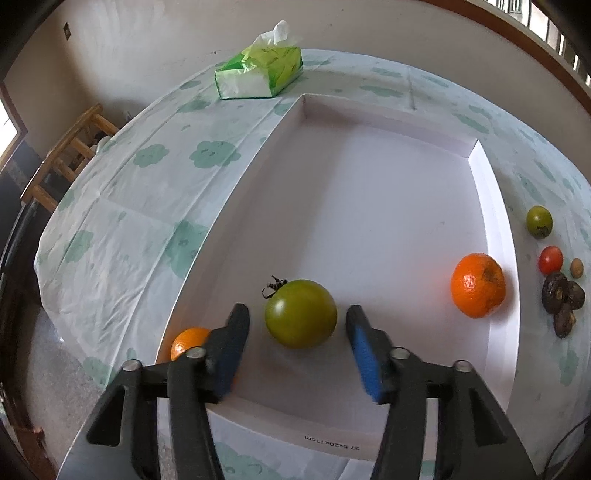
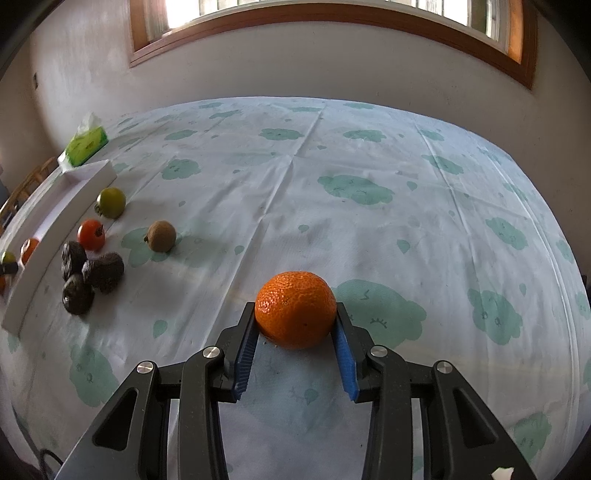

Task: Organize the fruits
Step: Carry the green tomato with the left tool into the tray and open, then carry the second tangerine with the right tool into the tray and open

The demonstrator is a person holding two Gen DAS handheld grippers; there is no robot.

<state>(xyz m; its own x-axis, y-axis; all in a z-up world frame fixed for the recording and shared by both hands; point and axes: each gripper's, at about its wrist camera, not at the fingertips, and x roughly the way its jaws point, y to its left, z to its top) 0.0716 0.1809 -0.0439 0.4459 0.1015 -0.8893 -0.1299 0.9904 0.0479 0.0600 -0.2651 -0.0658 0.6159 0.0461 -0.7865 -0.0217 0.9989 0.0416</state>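
Small orange (image 1: 189,341) half hidden behind the left hand-held gripper (image 1: 297,325) finger; tiny brown fruit (image 1: 576,267) indistinct.

Domestic room, a home dining or living area.
A table (image 2: 369,177) is wearing a creased plastic cloth printed with green clouds and is standing against a scuffed, plastered wall (image 2: 295,66). A wood-framed window (image 2: 332,18) is letting daylight in above the table's far edge. A green pack of tissues (image 1: 258,70) is sitting at the table's far left corner, and a wooden stool (image 1: 70,147) is standing on the floor just beyond the left edge. Loose fruit is lying on the cloth.
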